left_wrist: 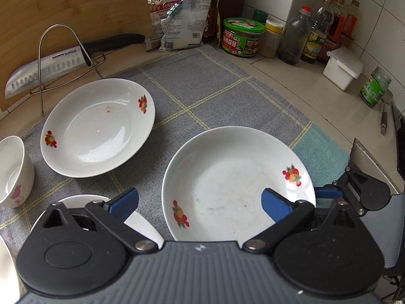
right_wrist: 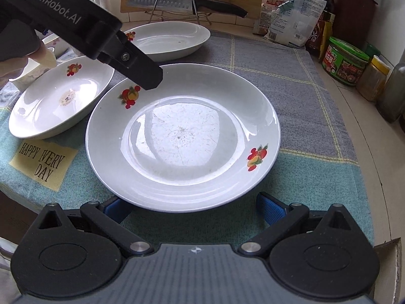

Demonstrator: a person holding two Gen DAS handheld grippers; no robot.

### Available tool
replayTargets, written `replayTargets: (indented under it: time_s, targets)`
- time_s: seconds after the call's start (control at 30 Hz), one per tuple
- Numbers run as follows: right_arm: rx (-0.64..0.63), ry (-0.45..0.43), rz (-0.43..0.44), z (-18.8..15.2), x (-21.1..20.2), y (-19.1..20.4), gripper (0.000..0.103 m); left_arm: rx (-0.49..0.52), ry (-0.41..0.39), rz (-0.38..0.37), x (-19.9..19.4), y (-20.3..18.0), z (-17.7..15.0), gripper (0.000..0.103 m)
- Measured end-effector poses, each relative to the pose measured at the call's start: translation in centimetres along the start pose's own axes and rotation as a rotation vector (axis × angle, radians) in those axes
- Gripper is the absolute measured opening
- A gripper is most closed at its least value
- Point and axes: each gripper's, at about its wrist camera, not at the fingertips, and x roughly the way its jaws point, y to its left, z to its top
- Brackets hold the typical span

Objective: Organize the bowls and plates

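While both tongs hang spread and empty over the cloth (right_wrist: 291,58) on the counter (left_wrist: 291,76), the job looks barely begun: three plates lie apart. The near plate (right_wrist: 182,136) sits just ahead of the right tongs (right_wrist: 192,206), with the left tongs (left_wrist: 200,202) above its far rim. Next, I judge, one must close on that rim.
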Motion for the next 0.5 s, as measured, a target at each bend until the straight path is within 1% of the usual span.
replayTargets:
  time_s: [0.1,0.27,0.37,0.5]
  targets:
    - [-0.032,-0.008,0.027,0.0,0.1,-0.1,0.103,-0.014,0.003,0.021,0.0,-0.3,0.5,0.102]
    - [-0.084,-0.009,0.064,0.5,0.5,-0.4,0.103,-0.014,0.003,0.03,0.0,-0.7,1.2,0.102]
    - [-0.093,-0.025,0.08,0.2,0.5,-0.3,0.103,-0.006,0.01,0.032,0.3,-0.9,1.4,0.102]
    - [-0.089,-0.02,0.082,0.2,0.5,-0.2,0.103,0.002,0.043,-0.002,1.3,-1.0,1.6,0.102]
